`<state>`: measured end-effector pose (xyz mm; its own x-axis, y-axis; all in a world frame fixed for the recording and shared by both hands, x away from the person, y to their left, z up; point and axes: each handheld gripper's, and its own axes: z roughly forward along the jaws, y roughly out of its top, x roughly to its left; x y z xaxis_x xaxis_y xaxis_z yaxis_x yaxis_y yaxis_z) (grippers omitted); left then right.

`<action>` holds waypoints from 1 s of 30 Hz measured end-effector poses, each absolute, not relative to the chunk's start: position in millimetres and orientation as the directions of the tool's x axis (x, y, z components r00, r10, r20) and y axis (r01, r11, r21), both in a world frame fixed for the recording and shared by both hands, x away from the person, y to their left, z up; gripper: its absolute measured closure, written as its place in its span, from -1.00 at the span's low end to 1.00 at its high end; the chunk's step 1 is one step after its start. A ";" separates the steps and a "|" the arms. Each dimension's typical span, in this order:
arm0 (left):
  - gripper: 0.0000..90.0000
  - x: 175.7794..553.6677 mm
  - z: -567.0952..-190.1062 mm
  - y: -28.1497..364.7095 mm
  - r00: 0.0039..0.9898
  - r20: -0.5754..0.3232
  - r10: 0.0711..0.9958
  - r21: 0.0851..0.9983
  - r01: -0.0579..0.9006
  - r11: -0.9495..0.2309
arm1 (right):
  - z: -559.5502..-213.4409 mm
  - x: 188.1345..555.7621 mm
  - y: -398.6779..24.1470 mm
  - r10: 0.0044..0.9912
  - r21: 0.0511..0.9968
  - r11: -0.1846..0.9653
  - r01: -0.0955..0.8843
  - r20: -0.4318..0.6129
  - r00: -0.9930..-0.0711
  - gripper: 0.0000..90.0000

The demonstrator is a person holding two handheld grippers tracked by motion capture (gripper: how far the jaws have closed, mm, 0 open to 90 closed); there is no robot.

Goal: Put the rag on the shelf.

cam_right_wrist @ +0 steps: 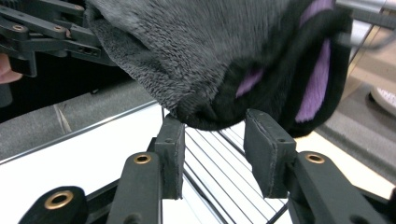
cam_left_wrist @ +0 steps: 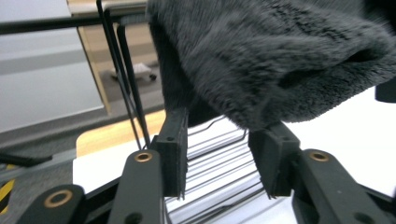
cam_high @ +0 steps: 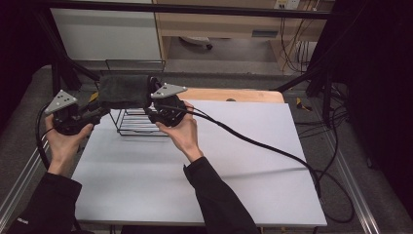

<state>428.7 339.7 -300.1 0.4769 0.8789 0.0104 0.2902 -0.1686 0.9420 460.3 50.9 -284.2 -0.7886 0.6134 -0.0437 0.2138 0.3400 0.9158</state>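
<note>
We begin at the left gripper (cam_left_wrist: 217,156). In the left gripper view its two black jaws stand apart, with the lower edge of a dark grey fleece cloth (cam_left_wrist: 275,60) hanging just above and between their tips; the pads do not press on it, so we read this gripper as open. In the high view the left gripper (cam_high: 90,114) sits at the left end of the cloth (cam_high: 124,91), held in the person's left hand (cam_high: 65,141).

The right gripper (cam_right_wrist: 212,156) is in the same condition. In the right gripper view its jaws are parted and the folded edge of the cloth (cam_right_wrist: 196,51), which shows purple patches on its inner side, hangs at their tips without being clamped. In the high view the right gripper (cam_high: 153,109) meets the right end of the cloth, held in the right hand (cam_high: 182,131).

Below the cloth we see a black wire basket (cam_high: 134,124) standing on the white table (cam_high: 195,170). The cloth spans the basket's top, above its open frame. We can make out the bare wire rods of its floor (cam_right_wrist: 219,172) between the jaws; whether the cloth rests on the rim we cannot tell.
</note>
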 end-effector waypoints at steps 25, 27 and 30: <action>-0.73 418.3 -333.4 326.9 0.520 -0.047 0.853 0.872 0.438 -0.219 | -308.3 452.2 -13.1 0.632 0.902 0.327 0.282 0.013 -0.775 -0.78; -0.79 414.7 -335.2 323.5 0.531 -0.043 0.846 0.868 0.440 -0.232 | -308.2 447.8 -25.5 0.637 0.897 0.327 0.298 0.023 -0.770 -0.83; -0.84 408.6 -337.5 317.7 0.547 -0.041 0.836 0.866 0.437 -0.244 | -309.4 440.2 -45.7 0.650 0.888 0.332 0.318 0.029 -0.760 -0.88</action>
